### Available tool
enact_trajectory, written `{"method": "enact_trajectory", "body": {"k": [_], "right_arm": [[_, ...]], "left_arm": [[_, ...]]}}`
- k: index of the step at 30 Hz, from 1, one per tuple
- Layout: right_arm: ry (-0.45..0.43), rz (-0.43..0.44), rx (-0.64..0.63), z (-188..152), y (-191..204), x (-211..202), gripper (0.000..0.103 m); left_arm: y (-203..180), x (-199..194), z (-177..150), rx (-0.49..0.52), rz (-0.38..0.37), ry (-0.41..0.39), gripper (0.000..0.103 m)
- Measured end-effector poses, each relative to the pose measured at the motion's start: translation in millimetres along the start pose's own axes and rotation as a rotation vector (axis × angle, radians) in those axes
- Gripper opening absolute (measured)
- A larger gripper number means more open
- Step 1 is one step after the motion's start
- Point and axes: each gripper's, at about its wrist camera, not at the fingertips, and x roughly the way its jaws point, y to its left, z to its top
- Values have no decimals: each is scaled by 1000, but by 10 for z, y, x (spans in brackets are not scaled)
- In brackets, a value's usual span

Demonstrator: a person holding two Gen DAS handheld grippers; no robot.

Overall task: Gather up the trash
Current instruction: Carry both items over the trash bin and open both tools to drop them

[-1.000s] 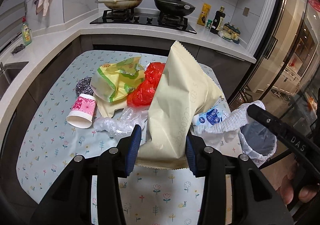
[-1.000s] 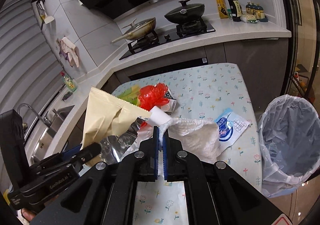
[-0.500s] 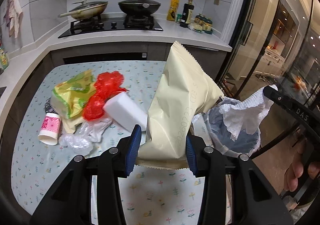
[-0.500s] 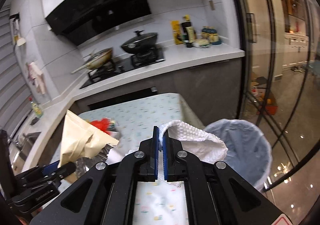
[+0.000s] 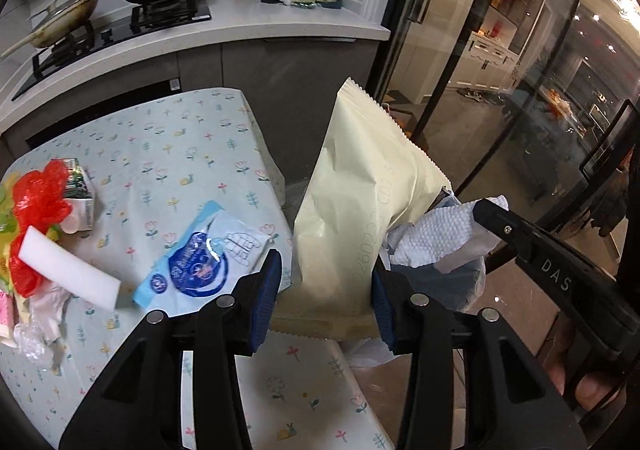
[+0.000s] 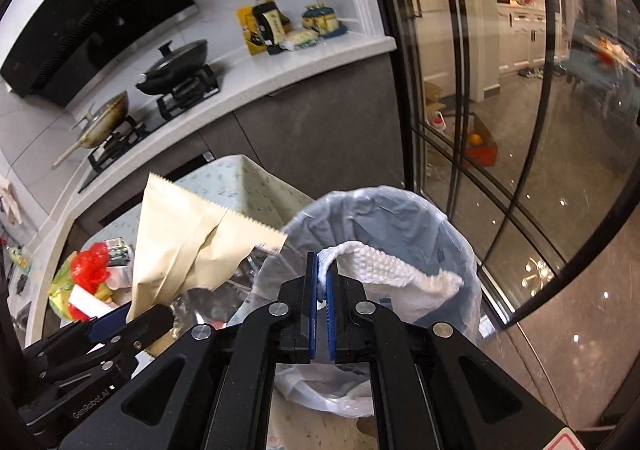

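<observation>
Trash bin [image 6: 404, 218] sitting just ahead of the right claw [image 6: 322, 282], lined with a translucent plastic bag; inside looking dark blue, no loose contents clearly showing. White paper towel [image 6: 384, 266] hanging over the bin's mouth, textured, crumpled, one corner pinched. Right claw clamping together on that towel corner, blue pads nearly touching.

Left claw [image 5: 324, 290] gripping the lower part of a cream snack bag [image 5: 360, 202], pads spread wide against its two sides. Bag standing upright out of the claw, flat pale yellow, serrated top edge, faint printed code down one side, tilting toward the bin. From the right wrist view, bag [image 6: 180, 246] showing creased, silver inner lining visible near its bottom, hanging left of the right claw, beside the bin rim.

Left wrist view only: floral-cloth surface [image 5: 180, 154] left of and below the left claw, carrying a blue-and-white wrapper [image 5: 200, 258] just left of the left pad, a white sponge block [image 5: 68, 274] farther left, red crumpled plastic [image 5: 40, 194], clear plastic scrap [image 5: 40, 314] at the far left edge. Right claw's black body [image 5: 560, 274] also showing there, with towel [image 5: 436, 238] at its tip.

Right wrist view only: full bin opening, left claw's body [image 6: 100, 346] at lower left.
</observation>
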Motion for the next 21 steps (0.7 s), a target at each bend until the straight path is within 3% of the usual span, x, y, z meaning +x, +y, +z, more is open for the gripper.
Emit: {"method": "enact_trajectory", "body": {"k": [4, 6, 8, 16, 21], "right_arm": [[4, -32, 13, -37, -97, 67, 10], [-5, -44, 18, -38, -129, 43, 20], [-27, -53, 27, -39, -157, -9, 38], [-90, -45, 18, -58, -78, -323, 45], [-110, -19, -26, -104, 135, -454, 52]], "left_arm": [[-111, 177, 41, 3, -43, 28, 45], [-160, 205, 60, 3, -54, 24, 59], [-200, 184, 75, 6, -58, 9, 63], [-163, -23, 103, -19, -44, -45, 75], [13, -265, 108, -62, -13, -83, 76]]}}
